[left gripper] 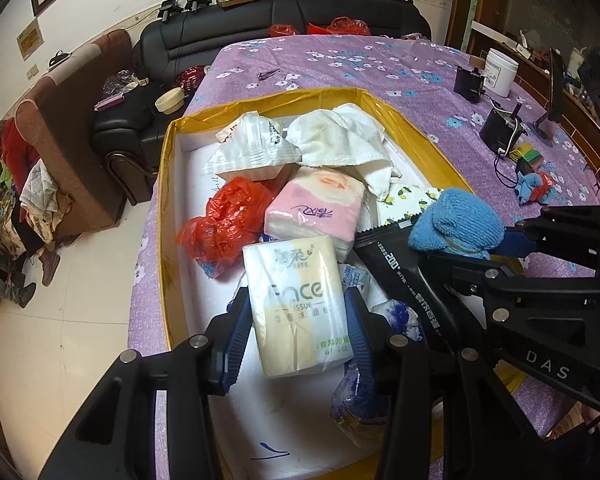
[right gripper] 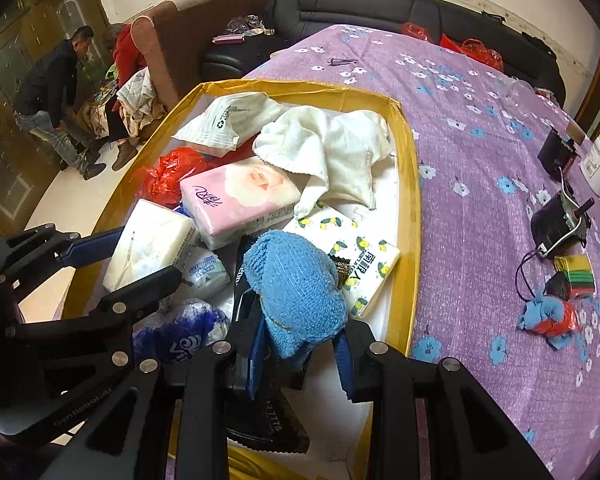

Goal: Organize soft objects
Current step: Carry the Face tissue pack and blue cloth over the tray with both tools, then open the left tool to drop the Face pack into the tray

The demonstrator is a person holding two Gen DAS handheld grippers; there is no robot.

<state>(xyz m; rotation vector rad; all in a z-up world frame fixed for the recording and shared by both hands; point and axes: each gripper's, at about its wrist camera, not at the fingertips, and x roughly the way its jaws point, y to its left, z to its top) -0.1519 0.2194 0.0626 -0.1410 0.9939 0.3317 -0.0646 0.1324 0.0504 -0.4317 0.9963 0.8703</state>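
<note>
Blue ribbed pads on the left gripper point(left gripper: 296, 332) are clamped on both sides of a cream plastic-wrapped tissue pack point(left gripper: 296, 304), printed "Face" and "TISSUE", low centre of the left wrist view. Right gripper point(right gripper: 302, 354) is pinched onto a fuzzy blue knit cloth point(right gripper: 296, 292), bunched up and floppy, bottom centre of the right wrist view. Both hang over the gold-rimmed box point(left gripper: 164, 184) with its white inside. Further out in the box: a glossy black pouch point(left gripper: 396, 272) with "200+" on it, a pink rose-print tissue pack point(right gripper: 236, 204), a lemon-print napkin pack point(right gripper: 360, 260), a crinkly red plastic bag point(left gripper: 224, 220), a rumpled white towel point(right gripper: 332, 148) and a white plastic bag point(left gripper: 252, 144) toward the top. Purple flowered cloth point(right gripper: 480, 200) covers the table underneath.
</note>
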